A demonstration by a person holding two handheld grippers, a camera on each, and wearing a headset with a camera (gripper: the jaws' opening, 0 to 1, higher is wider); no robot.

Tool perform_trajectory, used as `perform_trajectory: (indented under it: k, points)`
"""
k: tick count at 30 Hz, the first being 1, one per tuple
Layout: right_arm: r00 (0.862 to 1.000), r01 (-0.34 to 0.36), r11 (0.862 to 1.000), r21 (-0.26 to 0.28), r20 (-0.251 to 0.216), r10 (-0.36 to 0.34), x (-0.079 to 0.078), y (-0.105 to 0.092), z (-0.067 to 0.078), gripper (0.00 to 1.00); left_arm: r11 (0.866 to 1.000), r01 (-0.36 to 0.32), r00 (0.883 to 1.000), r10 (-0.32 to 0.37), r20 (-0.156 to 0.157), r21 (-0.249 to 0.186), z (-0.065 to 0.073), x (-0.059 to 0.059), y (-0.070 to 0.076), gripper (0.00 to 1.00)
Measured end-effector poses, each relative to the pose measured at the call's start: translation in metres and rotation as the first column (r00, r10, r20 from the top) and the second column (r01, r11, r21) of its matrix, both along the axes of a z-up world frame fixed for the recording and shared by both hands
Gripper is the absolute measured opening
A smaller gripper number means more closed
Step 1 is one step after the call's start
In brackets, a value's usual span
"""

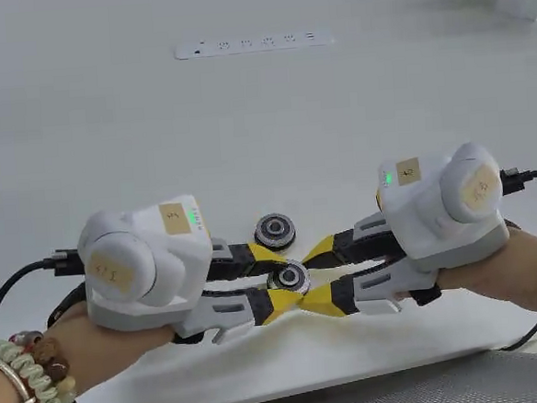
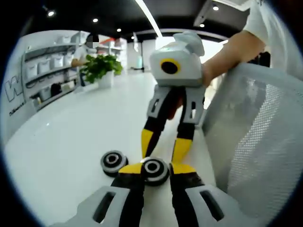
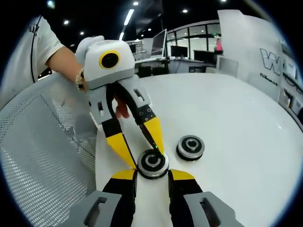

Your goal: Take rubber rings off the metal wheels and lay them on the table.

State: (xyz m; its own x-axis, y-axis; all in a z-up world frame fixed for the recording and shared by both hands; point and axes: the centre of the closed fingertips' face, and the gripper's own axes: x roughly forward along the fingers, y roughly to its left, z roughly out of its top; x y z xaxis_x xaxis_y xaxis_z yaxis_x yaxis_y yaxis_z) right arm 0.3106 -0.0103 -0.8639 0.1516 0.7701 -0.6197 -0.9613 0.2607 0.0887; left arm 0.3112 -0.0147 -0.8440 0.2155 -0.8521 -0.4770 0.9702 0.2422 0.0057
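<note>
**Inspector:** Where did the wheels sit?

**Technician:** Both lay flat on the white table (image 1: 105, 111). The near wheel (image 1: 289, 277) was between the two grippers. The far wheel (image 1: 275, 229) lay just beyond it, apart from either tool. Each wheel had a dark rubber ring (image 3: 179, 148) around its outside.

**Inspector:** And the left gripper?

**Technician:** The left gripper (image 1: 283, 276) reached in from the side of the hand with the bead bracelets. In the left gripper view its yellow tips pressed against both sides of the near wheel (image 2: 155, 170), so it was clamped on it. The far wheel (image 2: 113, 162) sat to the left of those jaws.

**Inspector:** The right one?

**Technician:** The right gripper (image 1: 306, 276) faced it head-on. In the right gripper view its jaws closed against the near wheel (image 3: 152, 164) from below. One finger of the left gripper (image 3: 139, 146) lay against the wheel's upper edge. The far wheel (image 3: 190, 147) was just to the right.

**Inspector:** Anything else about?

**Technician:** A white power strip (image 1: 255, 44) lay far back on the table, and a mesh chair (image 2: 255, 142) stood at the table's edge.
</note>
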Motion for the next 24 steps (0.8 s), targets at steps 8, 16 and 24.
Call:
perform_trajectory:
  k: [8,16,24]
  points:
    - [1.0,0.002,1.0,-0.005,0.002,-0.002,0.0002,-0.0003,-0.0005,0.23,1.0,-0.026,1.0,0.026,0.016,0.009,-0.0006,0.0071,-0.0002,0.2]
    - [1.0,-0.003,1.0,-0.008,0.017,0.003,0.0,0.0012,-0.0003,0.22,1.0,0.004,0.999,-0.004,0.043,-0.005,0.0,0.002,0.0003,0.17]
    - [0.999,-0.019,1.0,-0.015,0.037,0.02,-0.0005,0.0015,0.0,0.21,1.0,0.011,0.998,-0.01,0.065,-0.007,-0.002,0.0025,0.0004,0.15]
